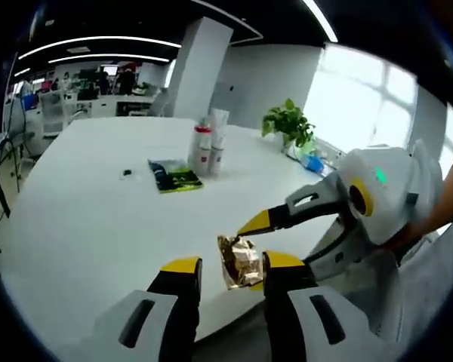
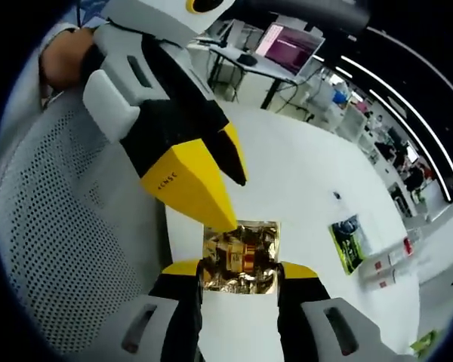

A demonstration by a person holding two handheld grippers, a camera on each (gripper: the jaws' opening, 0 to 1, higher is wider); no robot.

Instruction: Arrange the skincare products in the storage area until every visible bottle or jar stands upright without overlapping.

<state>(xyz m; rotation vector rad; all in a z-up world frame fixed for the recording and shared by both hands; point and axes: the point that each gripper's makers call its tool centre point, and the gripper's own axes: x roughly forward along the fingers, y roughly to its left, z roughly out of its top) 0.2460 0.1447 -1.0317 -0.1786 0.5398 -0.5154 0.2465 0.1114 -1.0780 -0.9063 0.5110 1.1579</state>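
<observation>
Left gripper [image 1: 226, 265]: fingers spread, yellow tips either side of a crumpled gold foil packet [image 1: 240, 262]. The packet lies close against the inner face of one finger; contact on the other side is not visible, so a pinch cannot be confirmed. The packet sits near the counter [image 1: 90, 219] edge closest to the camera.

Right gripper, entering the left gripper view from the right [image 1: 251, 224]: its yellow tip reaches down to the packet's upper edge. Whether it touches cannot be told.

Right gripper view: own gripper [image 2: 240, 273] has its fingers spread with the foil packet [image 2: 240, 256] between the tips, its lower corners at or just inside them. Firm contact cannot be confirmed. The left gripper [image 2: 211, 188] comes in from above left, its large yellow tip just over the packet's top left corner. A grey mesh chair back [image 2: 53, 241] lies left of the counter [image 2: 309, 181] edge.

Skincare products: a cluster of upright white bottles and tubes [image 1: 208, 147], some with red bands, stands at mid-counter, well apart from both grippers. In the right gripper view they appear far right [image 2: 392, 260]. Just beside them a dark green flat pack [image 1: 174, 176] lies flat on the counter; seen also at [image 2: 347, 241].

Other: a potted green plant [image 1: 288, 121] stands near the far counter edge by the window. A small dark object [image 1: 126, 173] lies left of the green pack.
</observation>
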